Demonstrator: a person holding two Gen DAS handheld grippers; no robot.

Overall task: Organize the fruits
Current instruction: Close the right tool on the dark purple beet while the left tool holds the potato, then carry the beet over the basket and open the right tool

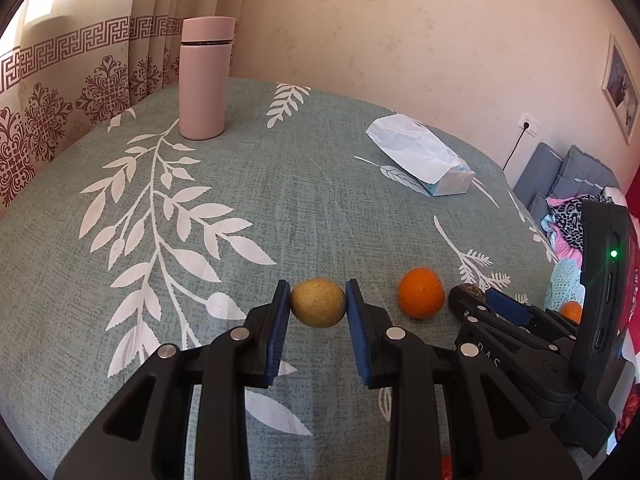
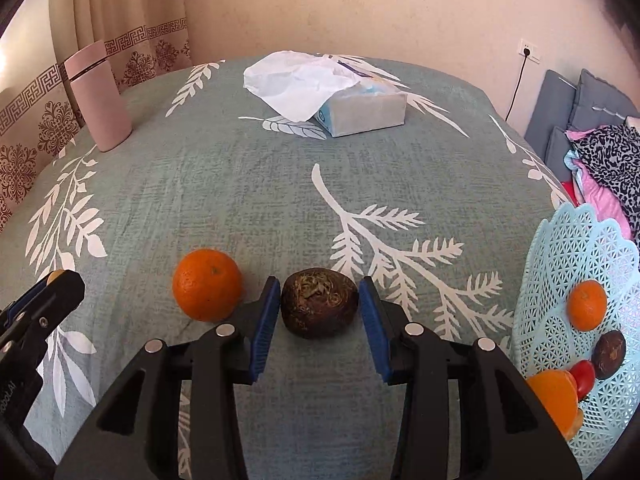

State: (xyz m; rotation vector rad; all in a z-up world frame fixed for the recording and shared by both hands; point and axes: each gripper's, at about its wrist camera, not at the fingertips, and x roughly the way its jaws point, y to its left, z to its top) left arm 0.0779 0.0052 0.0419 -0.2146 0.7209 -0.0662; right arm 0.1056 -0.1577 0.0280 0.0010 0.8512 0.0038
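Note:
My left gripper point(image 1: 318, 300) is shut on a yellow-brown kiwi-like fruit point(image 1: 318, 302), both blue pads touching it, at tabletop level. An orange point(image 1: 421, 293) lies just right of it; it also shows in the right wrist view point(image 2: 207, 284). My right gripper point(image 2: 319, 304) stands around a dark brown round fruit point(image 2: 319, 302) on the cloth; the left pad touches it, a small gap shows at the right pad. The right gripper also shows in the left wrist view point(image 1: 476, 300). A light blue lattice basket point(image 2: 560, 264) at the right holds an orange, a brown fruit, a red one and a cut orange.
A pink flask point(image 1: 204, 80) stands at the far left of the table. A tissue box point(image 2: 360, 114) with white paper lies at the far middle. The table has a grey-green leaf-print cloth point(image 2: 240, 200). Cushions and clothes lie beyond the right edge.

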